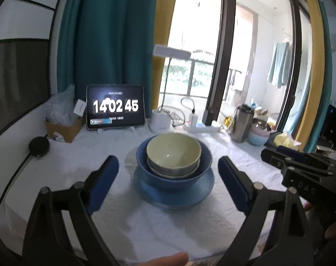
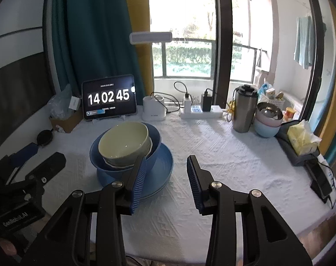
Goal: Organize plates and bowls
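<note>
A pale green bowl (image 1: 173, 150) sits nested in a grey-white bowl (image 1: 174, 171), inside a big blue bowl (image 1: 174, 178), on a blue plate (image 1: 174, 195). The stack stands mid-table, also in the right wrist view, where the green bowl (image 2: 123, 141) tops the blue plate (image 2: 161, 166). My left gripper (image 1: 168, 168) is open and empty, jaws wide either side of the stack, just in front of it. My right gripper (image 2: 165, 166) is open and empty, to the right of the stack, with its left finger (image 2: 138, 179) in front of the plate's edge.
At the back of the white-clothed table (image 2: 212, 155) stand a tablet clock (image 2: 109, 97), a cardboard box (image 2: 65, 119), a white lamp base (image 2: 153, 110), a power strip (image 2: 201, 112), a steel tumbler (image 2: 244, 108), stacked pastel bowls (image 2: 267, 119) and a tissue pack (image 2: 303, 139).
</note>
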